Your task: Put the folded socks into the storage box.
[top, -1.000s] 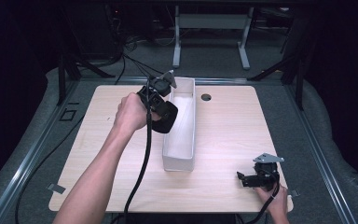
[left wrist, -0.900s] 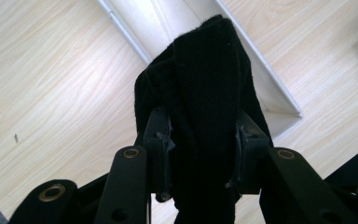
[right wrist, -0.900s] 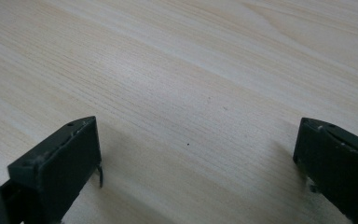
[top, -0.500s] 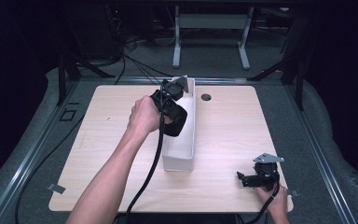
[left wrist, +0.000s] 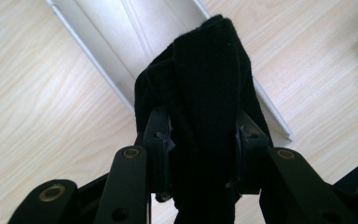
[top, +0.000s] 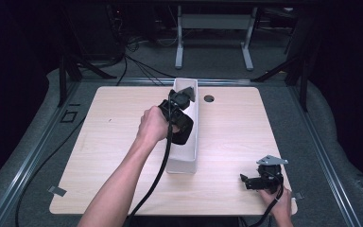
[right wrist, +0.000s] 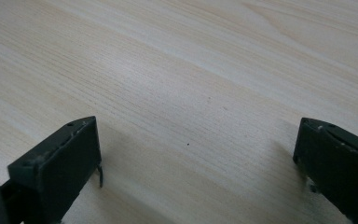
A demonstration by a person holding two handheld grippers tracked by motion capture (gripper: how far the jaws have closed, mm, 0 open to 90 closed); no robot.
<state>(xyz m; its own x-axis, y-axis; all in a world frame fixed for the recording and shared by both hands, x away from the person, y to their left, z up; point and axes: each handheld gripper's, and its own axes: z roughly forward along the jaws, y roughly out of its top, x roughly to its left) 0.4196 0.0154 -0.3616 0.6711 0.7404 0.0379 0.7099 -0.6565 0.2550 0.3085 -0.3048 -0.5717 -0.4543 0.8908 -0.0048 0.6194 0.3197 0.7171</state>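
My left gripper is shut on a piece of folded black fabric, which bulges out between and beyond the jaws. In the high view the fabric hangs over the open top of a long narrow white box at the middle of the table. In the left gripper view the box runs diagonally beneath the fabric. My right gripper rests at the table's front right corner, open, with bare wood between its jaws.
The light wooden table has a small round cable hole just right of the box's far end. A black cable trails from the left gripper toward the front edge. Dark floor and stand legs surround the table.
My left hand has moved right and downward, bringing the black fabric from beside the box's left wall to over its opening. The right gripper has stayed put.
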